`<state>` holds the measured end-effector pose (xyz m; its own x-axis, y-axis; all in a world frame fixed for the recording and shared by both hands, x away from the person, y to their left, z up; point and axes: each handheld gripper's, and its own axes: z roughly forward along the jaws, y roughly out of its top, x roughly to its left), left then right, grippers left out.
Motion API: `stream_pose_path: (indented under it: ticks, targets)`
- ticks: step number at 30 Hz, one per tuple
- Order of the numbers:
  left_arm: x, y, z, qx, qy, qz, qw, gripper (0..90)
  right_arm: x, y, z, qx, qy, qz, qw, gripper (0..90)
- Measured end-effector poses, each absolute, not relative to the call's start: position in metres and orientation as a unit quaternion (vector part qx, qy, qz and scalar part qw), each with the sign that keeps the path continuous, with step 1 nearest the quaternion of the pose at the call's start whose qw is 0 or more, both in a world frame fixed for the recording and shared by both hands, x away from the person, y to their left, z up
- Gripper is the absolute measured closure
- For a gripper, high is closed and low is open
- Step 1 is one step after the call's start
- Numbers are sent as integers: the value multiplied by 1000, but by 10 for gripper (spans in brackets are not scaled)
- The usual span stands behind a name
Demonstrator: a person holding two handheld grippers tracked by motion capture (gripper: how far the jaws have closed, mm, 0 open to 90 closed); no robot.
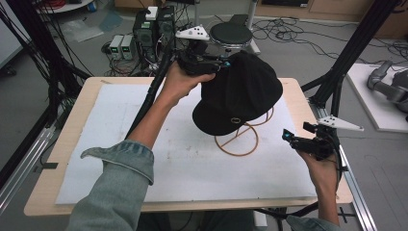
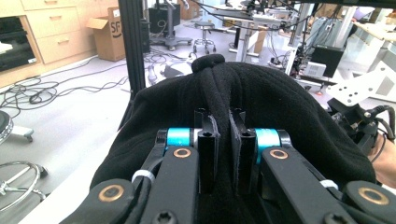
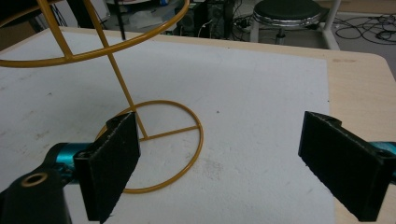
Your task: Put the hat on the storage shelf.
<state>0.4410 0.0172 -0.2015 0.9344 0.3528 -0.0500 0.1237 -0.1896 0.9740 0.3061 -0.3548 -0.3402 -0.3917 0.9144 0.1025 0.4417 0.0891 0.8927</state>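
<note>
My left gripper (image 2: 223,140) pinches a matt black cloth cap (image 1: 240,91) of soft, fuzzy weave. Below the cap, the wire stand (image 3: 140,126) looks like glossy yellow-painted metal on a rough white mat (image 1: 192,159) over pale wood.

Overhead view, two close gripper-mounted views

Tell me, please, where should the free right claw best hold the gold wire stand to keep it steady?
Probably the thin upright stem of the gold wire stand, approached from the person's right. The open right claw already faces it, and the slim rod fits between the jaws.
</note>
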Motion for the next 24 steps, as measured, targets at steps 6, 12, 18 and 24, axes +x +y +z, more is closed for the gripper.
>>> stream_pose_path:
  ticks: [6,12,18,24]
  targets:
    - [442,9,-207,775,156,90,606,839,305,-356,-340,492,692,465,252,125]
    - [444,3,-213,783,155,89,596,837,305,-356,-340,490,693,465,254,125]
    - [447,-1,-217,789,157,88,587,833,306,-356,-341,491,692,466,253,125]
    - [448,-6,-221,793,156,83,583,830,305,-357,-340,493,690,467,251,125]
